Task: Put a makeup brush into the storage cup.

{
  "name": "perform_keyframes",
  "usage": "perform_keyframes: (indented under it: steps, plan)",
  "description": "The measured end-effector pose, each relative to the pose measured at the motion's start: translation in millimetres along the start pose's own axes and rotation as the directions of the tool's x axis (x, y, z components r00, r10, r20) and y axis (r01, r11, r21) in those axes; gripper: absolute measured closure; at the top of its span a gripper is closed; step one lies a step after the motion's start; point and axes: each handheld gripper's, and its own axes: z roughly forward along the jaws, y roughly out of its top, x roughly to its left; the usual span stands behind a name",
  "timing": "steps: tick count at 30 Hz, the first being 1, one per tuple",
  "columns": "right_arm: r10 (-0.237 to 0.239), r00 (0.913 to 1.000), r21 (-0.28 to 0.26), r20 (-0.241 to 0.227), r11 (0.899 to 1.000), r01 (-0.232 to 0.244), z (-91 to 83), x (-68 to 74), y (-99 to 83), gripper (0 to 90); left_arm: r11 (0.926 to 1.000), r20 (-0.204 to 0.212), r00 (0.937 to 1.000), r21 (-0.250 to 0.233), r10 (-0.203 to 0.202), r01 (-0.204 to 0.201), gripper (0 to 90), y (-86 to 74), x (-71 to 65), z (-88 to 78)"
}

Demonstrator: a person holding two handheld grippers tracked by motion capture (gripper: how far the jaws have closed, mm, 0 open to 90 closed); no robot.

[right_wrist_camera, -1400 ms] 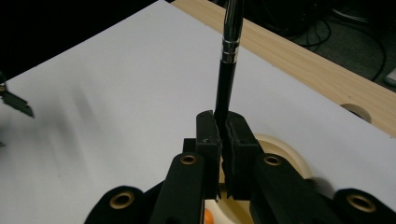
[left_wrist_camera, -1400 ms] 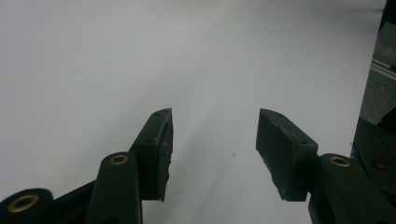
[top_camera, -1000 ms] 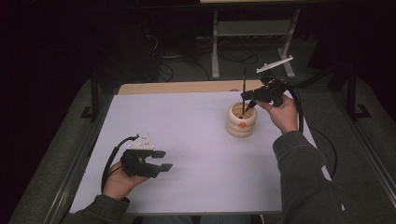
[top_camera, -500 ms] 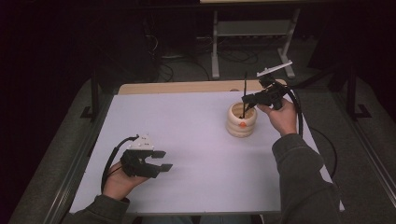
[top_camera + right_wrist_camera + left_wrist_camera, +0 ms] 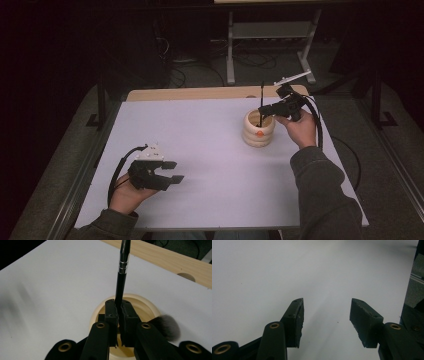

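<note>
Right gripper clamps brush handle, tip cropped.

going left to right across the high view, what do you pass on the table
left tool → beige ribbed holder → right tool, shut on a black brush handle standing above the holder

You're seeing: brush handle glossy black, metal ferrule | holder smooth cream, matt | table matt white | jaw pads rough, matt

A dim lab: white-topped table, metal frame stand, loose cables on the floor.
</note>
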Motion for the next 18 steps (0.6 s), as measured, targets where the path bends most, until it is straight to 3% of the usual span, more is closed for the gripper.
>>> perform_keyframes:
  steps: [18]
  plan:
    - [0.025,0.9997,0.015,0.003,1.0,-0.025,8.9,1.6,-6.8,83.8,1.0,0.004,1.0,0.001,-0.005,0.005,45.0,-0.4,0.6,0.0]
